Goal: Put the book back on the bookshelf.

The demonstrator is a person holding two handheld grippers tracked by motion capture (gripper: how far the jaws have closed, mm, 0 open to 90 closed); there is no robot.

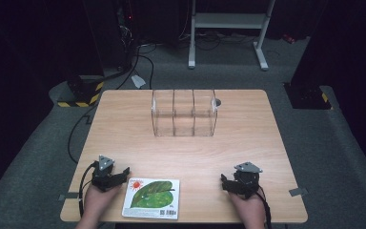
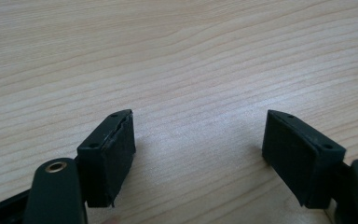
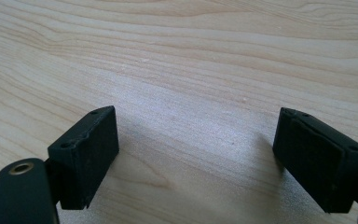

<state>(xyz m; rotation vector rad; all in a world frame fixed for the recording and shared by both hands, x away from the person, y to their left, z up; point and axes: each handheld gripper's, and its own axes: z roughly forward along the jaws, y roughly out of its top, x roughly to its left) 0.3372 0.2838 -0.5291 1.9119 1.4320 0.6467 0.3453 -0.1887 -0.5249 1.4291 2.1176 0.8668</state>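
Book [image 1: 151,199] lies flat at the near bench [image 1: 124,124] edge, just beside my left gripper [image 1: 116,177]; right gripper [image 1: 228,183] well apart from it. Both spread wide, holding nothing. Risk: book sits flush on the wood, so jaws may skid over the cover or shove it off the edge. Clear 3-slot rack [image 1: 184,113] stands far back; nothing between.

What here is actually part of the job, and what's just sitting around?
Likely part of the job:
- book, flat, nearest the left gripper
- clear divided rack
- right gripper, open like the left

Just lying about:
- yellow-black striped block on the floor
- white stand behind the table
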